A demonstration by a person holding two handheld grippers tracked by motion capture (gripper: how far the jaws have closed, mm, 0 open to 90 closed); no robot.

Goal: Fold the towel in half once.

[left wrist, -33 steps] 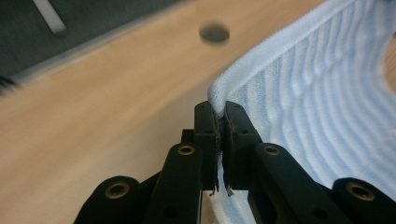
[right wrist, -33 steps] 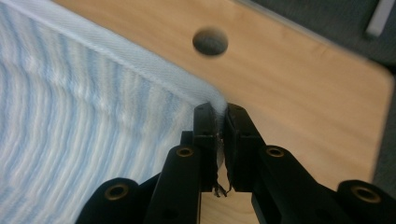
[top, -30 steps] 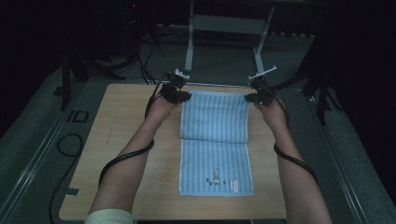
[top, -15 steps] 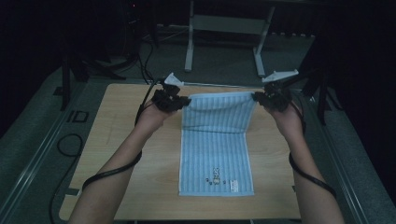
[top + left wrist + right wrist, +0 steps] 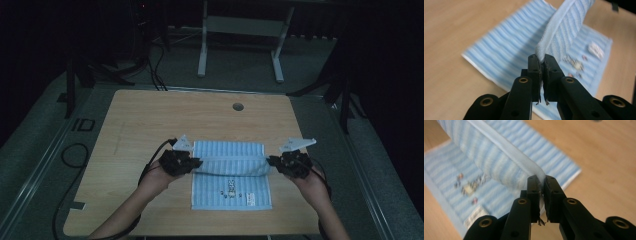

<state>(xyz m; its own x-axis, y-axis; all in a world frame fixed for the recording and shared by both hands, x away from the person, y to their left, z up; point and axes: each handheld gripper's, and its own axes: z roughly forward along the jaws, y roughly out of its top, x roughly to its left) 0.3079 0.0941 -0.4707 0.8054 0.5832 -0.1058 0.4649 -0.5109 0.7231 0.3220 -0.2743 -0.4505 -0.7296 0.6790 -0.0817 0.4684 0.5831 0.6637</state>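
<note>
A light blue striped towel [image 5: 231, 192] with a small printed motif lies on the wooden table [image 5: 150, 120], its far half lifted and drawn back over the near half. My left gripper [image 5: 196, 162] is shut on the towel's left corner [image 5: 541, 51], which rises from between its jaws. My right gripper [image 5: 271, 161] is shut on the right corner [image 5: 539, 173]. Between the two grippers the held edge [image 5: 232, 167] hangs a little above the flat part of the towel [image 5: 506, 55], [image 5: 474, 192].
A small round hole [image 5: 238, 106] sits in the table near its far edge. A white-legged frame [image 5: 240, 30] stands on the dark floor beyond. Black cables [image 5: 75, 155] lie on the floor at the left. Bare wood surrounds the towel.
Both grippers have carried the towel's far edge from the back of the table toward the person, folding the far half over the near half. My arms have drawn back.
</note>
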